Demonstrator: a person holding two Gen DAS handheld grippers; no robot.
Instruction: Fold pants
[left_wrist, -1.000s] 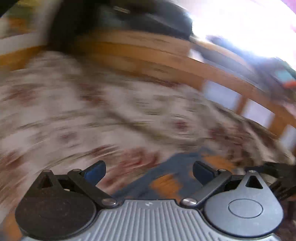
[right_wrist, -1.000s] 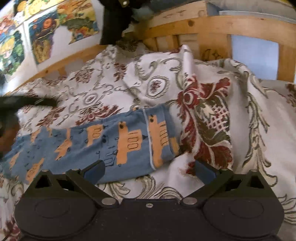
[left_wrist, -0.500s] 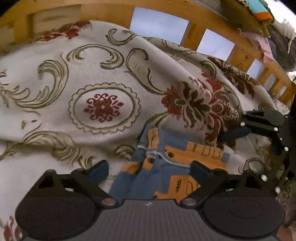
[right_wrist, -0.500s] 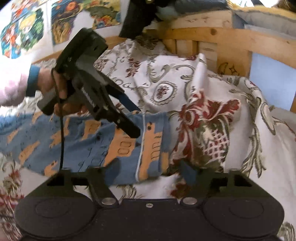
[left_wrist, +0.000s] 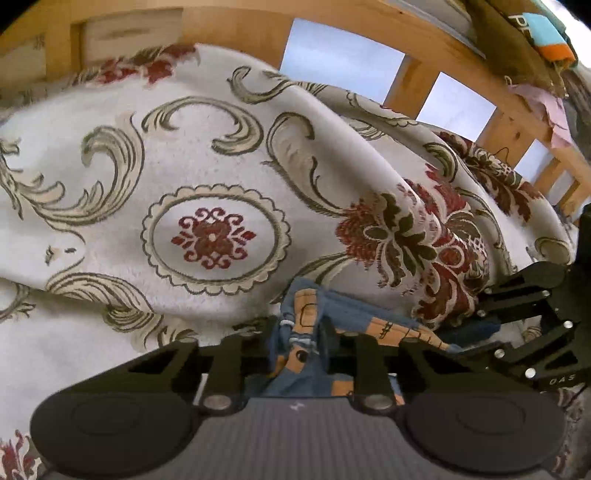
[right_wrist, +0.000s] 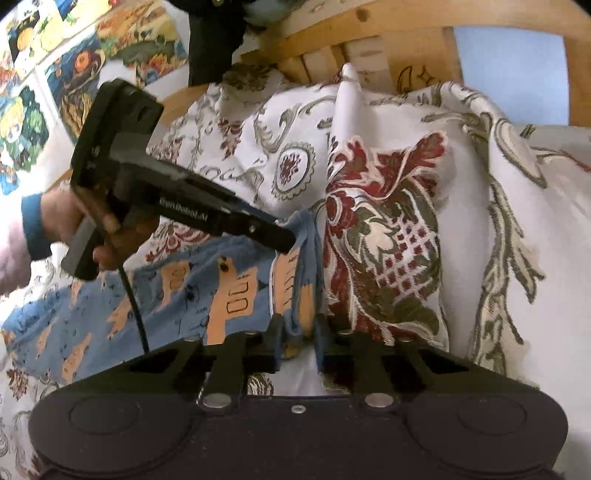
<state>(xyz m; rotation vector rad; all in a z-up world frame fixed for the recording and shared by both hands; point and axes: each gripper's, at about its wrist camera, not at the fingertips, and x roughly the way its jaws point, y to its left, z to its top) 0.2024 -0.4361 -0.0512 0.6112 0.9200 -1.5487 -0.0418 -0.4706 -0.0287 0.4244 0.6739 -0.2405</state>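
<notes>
Small blue cotton pants with orange truck print (right_wrist: 207, 291) spread flat on cream bedspread with red-and-olive floral scrollwork (left_wrist: 110, 177), legs trailing toward left of right-wrist view; left black two-finger gripper (left_wrist: 300, 341) clamped on far corner of hem; right black two-finger gripper (right_wrist: 297, 338) clamped on near corner of same hem (fabric bunched between both pairs of fingers); hand (right_wrist: 107, 236) in blue cuff gripping left handle; wooden slatted bed frame (left_wrist: 413, 85) behind.
</notes>
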